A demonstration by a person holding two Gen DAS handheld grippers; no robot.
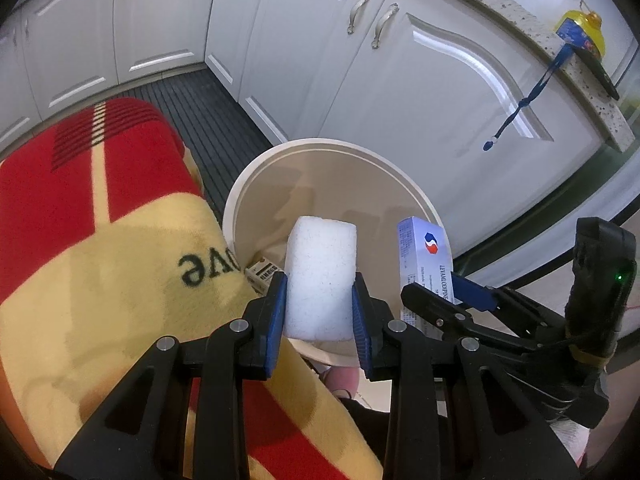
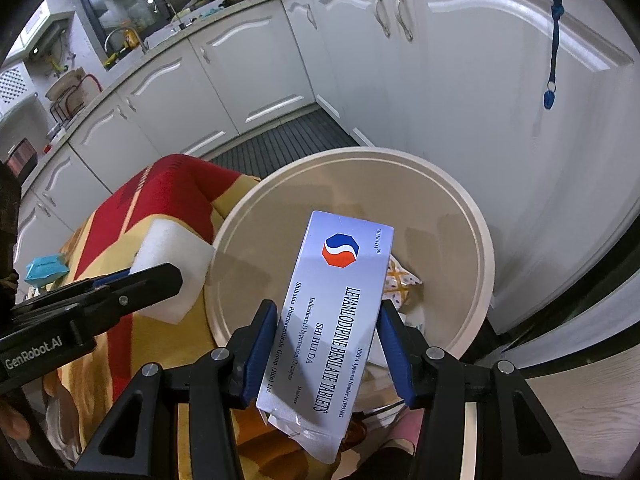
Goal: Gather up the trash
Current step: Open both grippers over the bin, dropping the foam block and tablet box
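Left gripper pinching foam, right gripper pinching pill box, both poised over the bin so release drops them straight in. Wrapper already inside; blanket beside.

A home kitchen: white cabinets, speckled countertop, sink faucet.

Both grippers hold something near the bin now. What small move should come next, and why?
Probably open the right gripper and let the tablet box drop. It is clamped between the pads, hanging over the open mouth of the cream bin, where a wrapper already lies. The left gripper holds its white foam block nearer the rim, so it may follow.
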